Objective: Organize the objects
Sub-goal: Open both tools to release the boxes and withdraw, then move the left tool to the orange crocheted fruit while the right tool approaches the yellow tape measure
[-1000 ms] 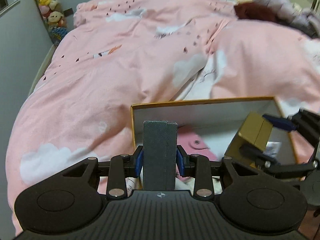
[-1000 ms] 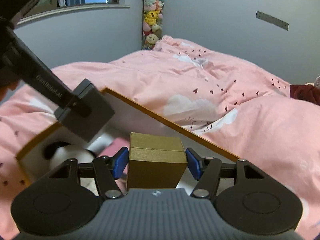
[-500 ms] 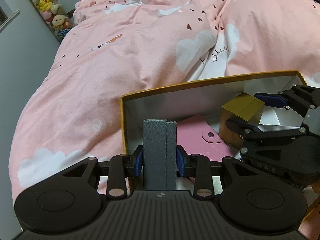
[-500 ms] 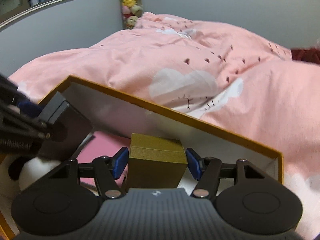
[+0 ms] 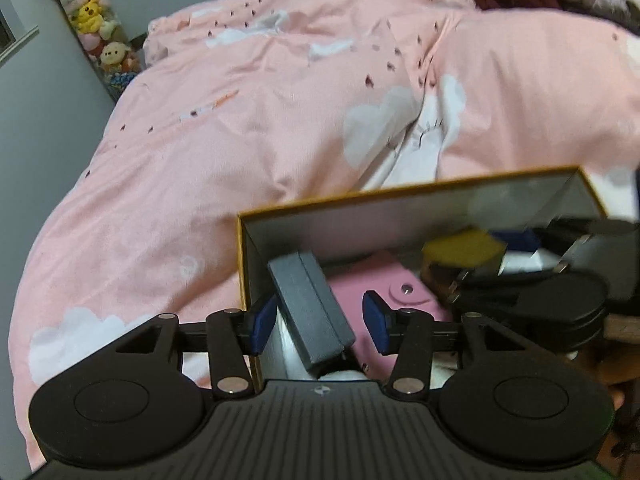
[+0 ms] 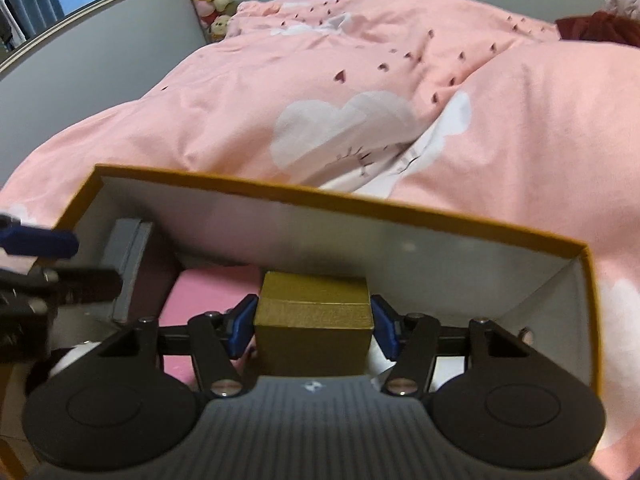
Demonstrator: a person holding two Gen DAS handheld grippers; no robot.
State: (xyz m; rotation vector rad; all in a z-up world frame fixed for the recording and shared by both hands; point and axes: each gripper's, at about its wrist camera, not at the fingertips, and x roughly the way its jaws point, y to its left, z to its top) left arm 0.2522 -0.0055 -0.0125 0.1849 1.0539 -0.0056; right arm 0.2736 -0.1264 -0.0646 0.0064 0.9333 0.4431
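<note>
Jaws of the left gripper (image 5: 319, 322) have just been opening and are now standing clear of the grey case (image 5: 310, 308), which is leaning tilted against the left wall of the orange-rimmed box (image 6: 400, 210) on the bed (image 6: 360, 92). The gold box (image 6: 314, 322) is being held by the right gripper (image 6: 314, 326) low inside (pads look pressed on). It should be lowered onto the floor before being released, and the left gripper should be lifted straight out.

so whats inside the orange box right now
Inside the orange box: a grey case tilted between the open fingers of the left gripper, a gold box in the right gripper, and a pink item on the bottom. Something white beneath is mostly covered.
</note>
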